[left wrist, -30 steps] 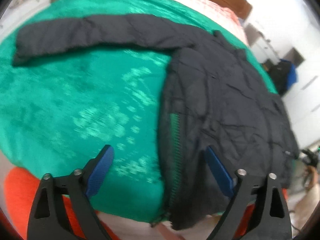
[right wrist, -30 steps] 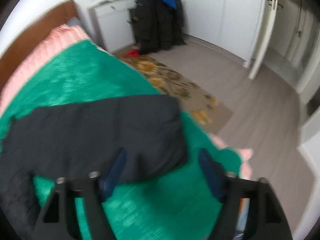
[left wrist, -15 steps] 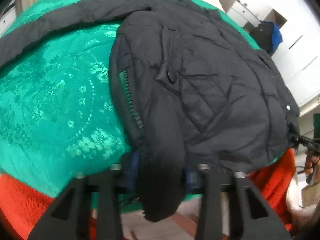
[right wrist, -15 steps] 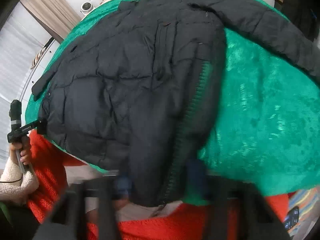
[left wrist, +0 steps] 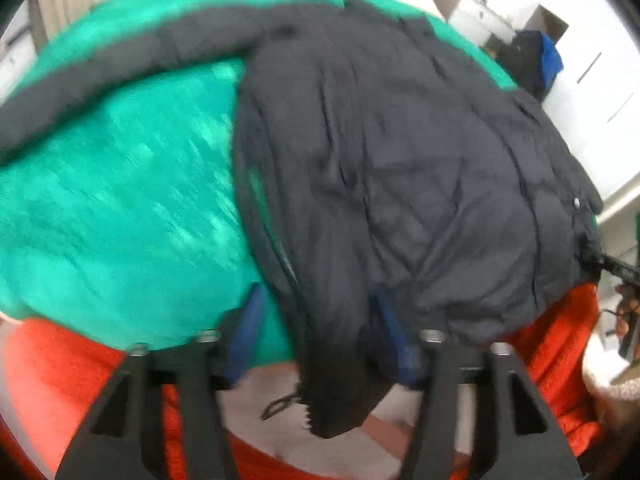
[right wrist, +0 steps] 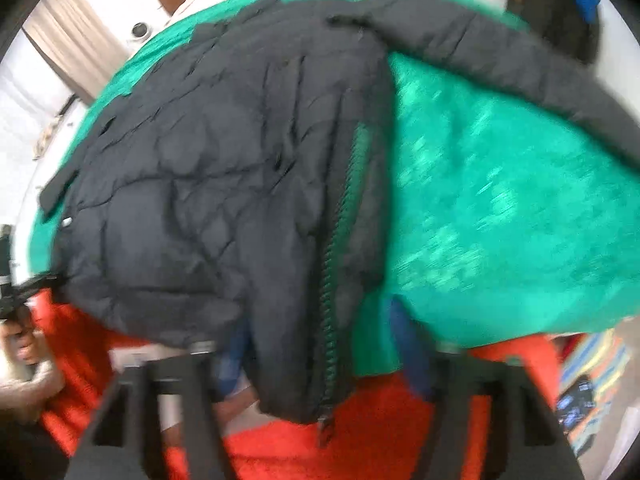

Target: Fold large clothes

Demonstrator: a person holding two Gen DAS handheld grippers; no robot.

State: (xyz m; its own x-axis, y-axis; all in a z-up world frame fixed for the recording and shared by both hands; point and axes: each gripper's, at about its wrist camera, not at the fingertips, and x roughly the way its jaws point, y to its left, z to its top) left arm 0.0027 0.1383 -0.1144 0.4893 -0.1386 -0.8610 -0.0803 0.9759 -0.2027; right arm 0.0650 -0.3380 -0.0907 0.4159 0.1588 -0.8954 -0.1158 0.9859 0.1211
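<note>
Left wrist view: the black jacket (left wrist: 400, 168) lies spread on the green blanket (left wrist: 120, 208), its hem corner hanging between the left gripper (left wrist: 320, 336), whose jaws are opening. In the right wrist view, the right gripper (right wrist: 320, 344) is opening too, the zipper edge between its fingers.

Black jacket (left wrist: 400, 184) hem btwn opening jaws of left gripper (left wrist: 320, 336), green bedspread (left wrist: 120, 216).

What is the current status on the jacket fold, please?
Both hand-held grippers opening: left and right each straddle the black jacket's hem corners. Jacket spread flat on the green bedspread, sleeves outstretched. Nothing in the way.
</note>
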